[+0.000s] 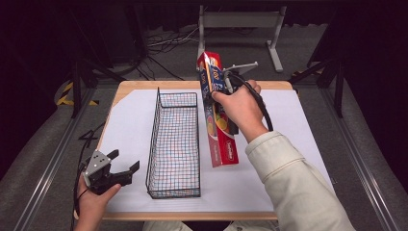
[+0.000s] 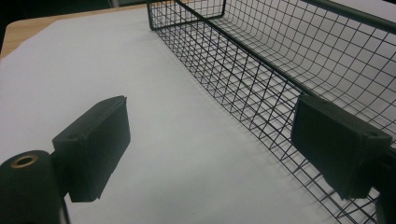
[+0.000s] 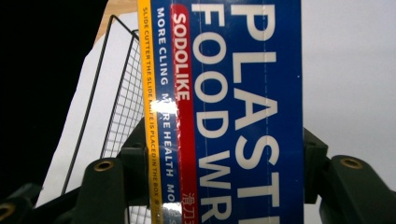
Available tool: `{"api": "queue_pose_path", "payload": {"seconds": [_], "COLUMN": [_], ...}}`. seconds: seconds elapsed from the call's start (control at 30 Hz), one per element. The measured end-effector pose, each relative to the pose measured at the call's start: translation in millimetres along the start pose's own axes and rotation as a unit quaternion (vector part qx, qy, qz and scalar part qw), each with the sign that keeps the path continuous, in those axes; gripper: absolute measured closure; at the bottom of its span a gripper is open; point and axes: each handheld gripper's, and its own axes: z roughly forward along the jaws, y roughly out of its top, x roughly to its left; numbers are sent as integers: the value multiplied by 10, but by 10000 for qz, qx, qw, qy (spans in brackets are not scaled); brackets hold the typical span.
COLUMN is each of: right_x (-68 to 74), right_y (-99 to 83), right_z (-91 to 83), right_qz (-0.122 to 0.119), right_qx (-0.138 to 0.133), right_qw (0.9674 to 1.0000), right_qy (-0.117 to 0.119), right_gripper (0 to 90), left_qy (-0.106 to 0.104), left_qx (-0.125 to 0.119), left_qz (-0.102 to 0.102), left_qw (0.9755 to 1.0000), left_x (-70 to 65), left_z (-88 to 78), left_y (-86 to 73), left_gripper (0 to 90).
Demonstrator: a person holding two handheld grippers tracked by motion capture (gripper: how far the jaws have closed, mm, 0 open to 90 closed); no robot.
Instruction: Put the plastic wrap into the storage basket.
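A long blue, red and yellow plastic food wrap box (image 1: pixel 220 137) hangs tilted above the table, its far end raised. My right gripper (image 1: pixel 216 92) is shut on it near its upper half, with the hand wrapped over the gripper. In the right gripper view the box (image 3: pixel 243 93) fills the gap between both jaws of the right gripper (image 3: pixel 224 172), which press on its sides. Left of the box stands a narrow black wire basket (image 1: pixel 159 120), empty. My left gripper (image 1: pixel 126 160) rests open at the near left corner. In its own view the left gripper (image 2: pixel 215 140) faces the basket (image 2: pixel 261 70), nothing between the jaws.
A white sheet (image 1: pixel 130 125) covers the wooden table (image 1: pixel 192 215). Beyond the far edge stand a grey metal frame (image 1: pixel 240 21), floor cables (image 1: pixel 163 43) and black stand legs (image 1: pixel 79 82). The basket (image 3: pixel 123 102) lies left of the box in the right gripper view.
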Motion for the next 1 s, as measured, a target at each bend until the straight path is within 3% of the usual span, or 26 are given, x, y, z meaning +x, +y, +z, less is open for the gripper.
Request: {"api": "queue_pose_path", "payload": {"seconds": [0.17, 0.3, 0.5, 0.63, 1.0], "right_x": [123, 239, 360, 396, 450], "right_y": [16, 2, -27, -37, -90], "right_z": [159, 343, 439, 477, 679], "right_qz": [104, 266, 363, 563, 628], "right_qx": [103, 116, 232, 274, 447], "right_qw": [9999, 9996, 9989, 9976, 9967], "right_qy": [38, 71, 209, 302, 259], "right_gripper": [408, 408, 407, 406, 405], "left_qy": [-38, -85, -106, -133, -120], "left_qx": [-19, 28, 11, 27, 37], "left_qz": [-53, 47, -3, 25, 23], "left_qw": [10000, 9999, 9999, 9999, 9999], "left_x": [0, -16, 5, -15, -9], "left_z": [6, 51, 57, 61, 30], "left_y": [-15, -32, -28, -22, -37], "left_gripper": [128, 128, 129, 129, 131]}}
